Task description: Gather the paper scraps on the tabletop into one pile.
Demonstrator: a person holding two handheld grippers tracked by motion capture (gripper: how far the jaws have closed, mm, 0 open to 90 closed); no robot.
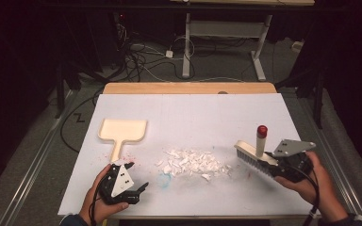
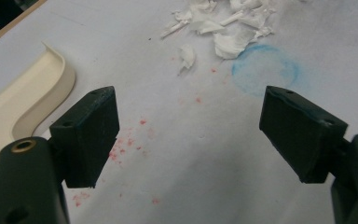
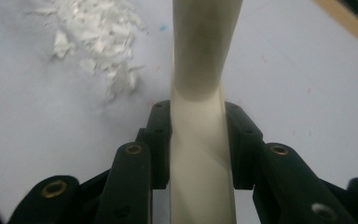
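A cream dustpan [image 1: 122, 131] lies at the left of the white sheet, handle toward me; its edge [image 2: 23, 98] appears in the left gripper view. A pile of white paper scraps [image 1: 193, 164] [image 2: 223, 28] [image 3: 98, 32] sits mid-table. My left gripper [image 1: 136, 176] [image 2: 191, 135] rests open just right of the dustpan's handle, nothing between its jaws. My right gripper [image 1: 275, 167] [image 3: 199, 140] is shut on a cream brush [image 1: 252, 157] by its body, bristles down and to the right of the scraps. The brush's handle [image 3: 200, 93] has a red cap [image 1: 262, 131].
A white sheet [image 1: 193, 113] covers the wooden table [image 1: 188, 88]. A faint blue ring [image 2: 265, 70] and red specks [image 2: 126, 140] mark the sheet near the left gripper. Beyond the far edge are desk legs [image 1: 186, 47] and floor cables.
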